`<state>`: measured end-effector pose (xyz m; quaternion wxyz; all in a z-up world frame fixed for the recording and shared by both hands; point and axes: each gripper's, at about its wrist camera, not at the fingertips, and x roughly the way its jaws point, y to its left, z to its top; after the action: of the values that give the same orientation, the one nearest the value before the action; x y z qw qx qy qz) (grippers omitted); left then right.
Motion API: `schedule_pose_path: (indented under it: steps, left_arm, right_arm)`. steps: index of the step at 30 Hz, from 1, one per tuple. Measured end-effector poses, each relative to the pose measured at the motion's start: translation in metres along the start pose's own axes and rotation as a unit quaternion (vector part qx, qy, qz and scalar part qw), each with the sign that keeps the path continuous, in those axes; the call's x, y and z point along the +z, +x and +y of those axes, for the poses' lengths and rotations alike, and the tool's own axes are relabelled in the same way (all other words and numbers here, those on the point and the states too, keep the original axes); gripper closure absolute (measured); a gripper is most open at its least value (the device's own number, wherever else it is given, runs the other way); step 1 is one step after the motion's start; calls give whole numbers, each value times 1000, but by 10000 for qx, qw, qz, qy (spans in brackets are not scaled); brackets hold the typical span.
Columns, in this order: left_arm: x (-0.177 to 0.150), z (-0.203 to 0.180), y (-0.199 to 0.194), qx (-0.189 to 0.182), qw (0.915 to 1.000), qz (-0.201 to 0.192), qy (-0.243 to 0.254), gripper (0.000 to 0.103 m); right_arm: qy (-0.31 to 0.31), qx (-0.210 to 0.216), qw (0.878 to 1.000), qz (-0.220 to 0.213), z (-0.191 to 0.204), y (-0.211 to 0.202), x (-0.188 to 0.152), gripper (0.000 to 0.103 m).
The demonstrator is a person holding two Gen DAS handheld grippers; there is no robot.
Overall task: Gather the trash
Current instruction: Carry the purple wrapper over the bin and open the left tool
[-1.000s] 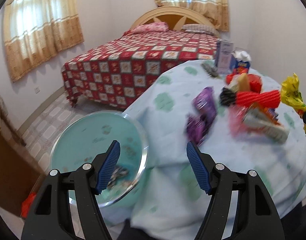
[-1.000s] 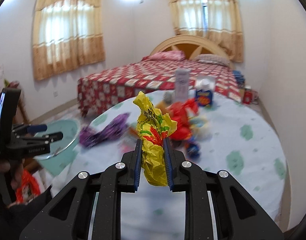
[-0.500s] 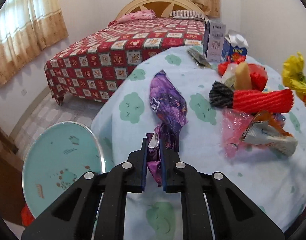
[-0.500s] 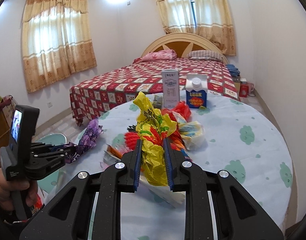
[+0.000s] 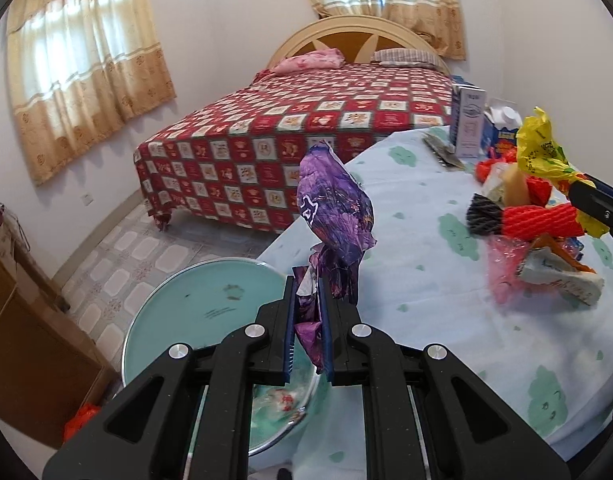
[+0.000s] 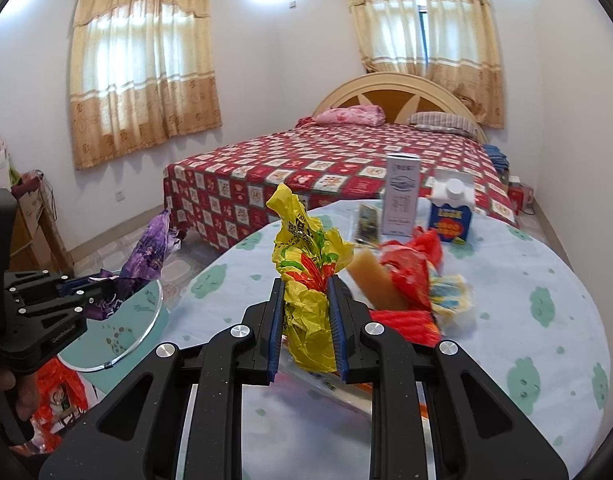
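My left gripper [image 5: 308,300] is shut on a crumpled purple wrapper [image 5: 334,204], lifted off the table and standing above the rim of a teal bin [image 5: 210,300]. In the right wrist view the same purple wrapper [image 6: 146,256] hangs at the left over the teal bin [image 6: 118,340]. My right gripper [image 6: 305,320] is shut on a crumpled yellow wrapper [image 6: 306,264], held above the round table [image 6: 526,360]. That yellow wrapper [image 5: 542,152] also shows at the right edge of the left wrist view. A heap of trash [image 5: 542,220] with a red net sleeve lies on the table.
A white carton [image 6: 400,200] and a blue carton [image 6: 450,216] stand at the table's far side. A bed [image 6: 346,164] with a red patterned cover fills the room behind. A brown cabinet [image 5: 22,320] stands left of the bin, with red bags [image 6: 58,392] on the floor.
My left gripper went from open over the bin to shut on the purple wrapper, then lifted it off the table toward the bin. My right gripper drifted leftward, still holding the yellow wrapper.
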<state>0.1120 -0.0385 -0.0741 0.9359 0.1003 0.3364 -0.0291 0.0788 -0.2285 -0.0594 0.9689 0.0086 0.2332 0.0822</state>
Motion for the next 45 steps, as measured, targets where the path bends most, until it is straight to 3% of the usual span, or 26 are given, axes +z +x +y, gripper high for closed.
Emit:
schedule_pose_path:
  steps: [45]
  left_arm:
    - [-50,113,-10,879,9943,333,-506,92]
  right_arm:
    - [-1074,859,9899,349,126,72,9,81]
